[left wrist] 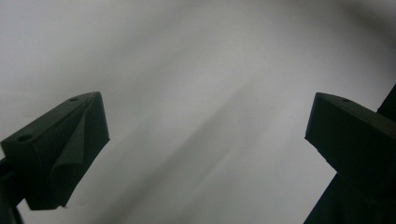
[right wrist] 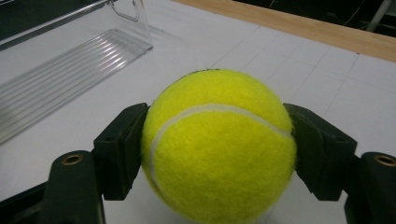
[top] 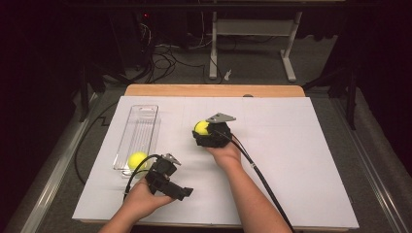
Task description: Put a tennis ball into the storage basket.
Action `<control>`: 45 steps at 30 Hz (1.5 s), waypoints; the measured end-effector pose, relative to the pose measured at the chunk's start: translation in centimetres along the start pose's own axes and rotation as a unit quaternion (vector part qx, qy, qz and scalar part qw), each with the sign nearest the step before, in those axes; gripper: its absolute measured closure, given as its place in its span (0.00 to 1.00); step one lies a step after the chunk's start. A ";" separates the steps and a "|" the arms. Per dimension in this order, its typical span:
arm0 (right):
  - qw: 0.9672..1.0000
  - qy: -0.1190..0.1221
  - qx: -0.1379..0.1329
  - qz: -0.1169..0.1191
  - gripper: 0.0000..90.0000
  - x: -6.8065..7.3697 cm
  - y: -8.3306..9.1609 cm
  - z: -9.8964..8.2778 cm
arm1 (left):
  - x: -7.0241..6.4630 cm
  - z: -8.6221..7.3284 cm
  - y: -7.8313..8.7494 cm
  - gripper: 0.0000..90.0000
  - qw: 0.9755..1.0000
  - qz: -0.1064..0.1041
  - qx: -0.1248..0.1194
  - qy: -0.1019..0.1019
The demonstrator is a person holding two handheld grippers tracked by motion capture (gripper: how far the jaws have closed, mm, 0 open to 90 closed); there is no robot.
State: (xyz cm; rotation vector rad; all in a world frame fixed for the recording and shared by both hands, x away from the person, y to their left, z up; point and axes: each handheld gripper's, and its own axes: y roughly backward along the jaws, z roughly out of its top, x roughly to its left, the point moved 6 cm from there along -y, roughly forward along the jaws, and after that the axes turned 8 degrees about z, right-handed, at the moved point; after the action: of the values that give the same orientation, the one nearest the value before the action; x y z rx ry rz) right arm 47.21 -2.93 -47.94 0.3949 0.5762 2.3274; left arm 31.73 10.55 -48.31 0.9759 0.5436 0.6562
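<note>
— So, how will that fuzzy yellow felt tennis ball (right wrist: 218, 145) handle?
— Light and springy, I'd judge; the right gripper (right wrist: 218, 154) clamps it across its widest part, mid-table just beside the clear plastic tray (top: 127, 145). The left gripper (left wrist: 205, 135) stands open, empty.

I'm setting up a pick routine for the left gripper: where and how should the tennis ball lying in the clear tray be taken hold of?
Grip the tennis ball across its widest middle, coming straight down from above. It lies at the near end of the clear tray, whose walls probably block a sideways approach. Being round, it likely slips out if pinched off centre.
</note>
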 end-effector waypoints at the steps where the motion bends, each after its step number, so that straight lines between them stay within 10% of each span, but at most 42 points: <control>1: 1.000 0.000 -0.001 -0.002 0.31 0.0 0.3 -0.1 | 0.0 0.0 0.0 0.01 1.000 0.000 0.002 -0.001; 45: 0.998 0.033 -0.029 0.047 0.31 4.3 11.8 -7.4 | -0.1 0.3 -0.3 0.01 1.000 0.000 0.005 -0.003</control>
State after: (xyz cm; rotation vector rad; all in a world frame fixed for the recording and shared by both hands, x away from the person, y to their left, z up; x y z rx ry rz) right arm 34.43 -9.91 -47.80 0.3257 0.5315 2.4492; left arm 31.93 10.20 -48.47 0.9878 0.5428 0.6518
